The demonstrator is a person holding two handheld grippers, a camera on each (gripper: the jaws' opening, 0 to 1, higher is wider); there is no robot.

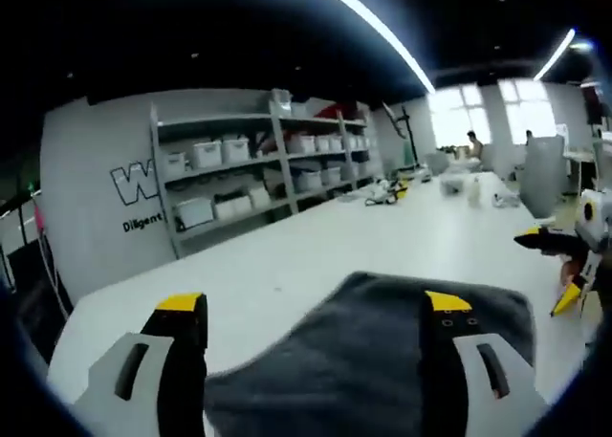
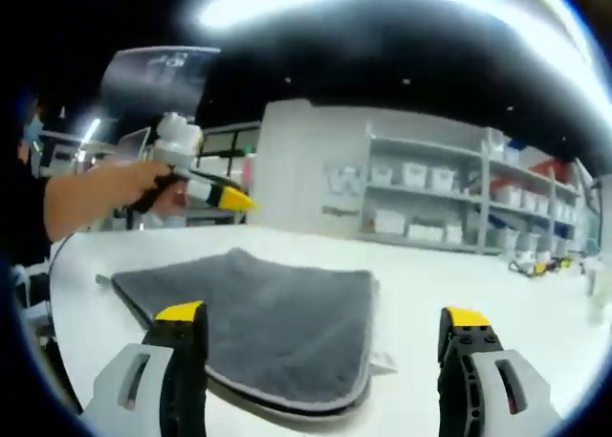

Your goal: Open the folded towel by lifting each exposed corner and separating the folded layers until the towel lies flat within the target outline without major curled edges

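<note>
- Left gripper (image 1: 316, 322) jaws spread wide, empty, over grey towel (image 1: 382, 351) at 6 o'clock.
- Right gripper (image 2: 322, 337) jaws parted, empty.
- Towel folded flat on white surface (image 1: 287, 251).
- Shelving (image 1: 258, 164) at 11 o'clock.

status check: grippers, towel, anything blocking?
Left gripper and right gripper both open, above the table, holding nothing. Grey towel still folded, lying flat. Nothing on it.

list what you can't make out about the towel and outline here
- Towel near edge: left gripper view, cut off by the bottom edge, partly behind that gripper's fingers.
- Fold layers at the towel's near hem: right gripper view, too blurred to count.
- Target outline: no marking I can make out on the table.
</note>
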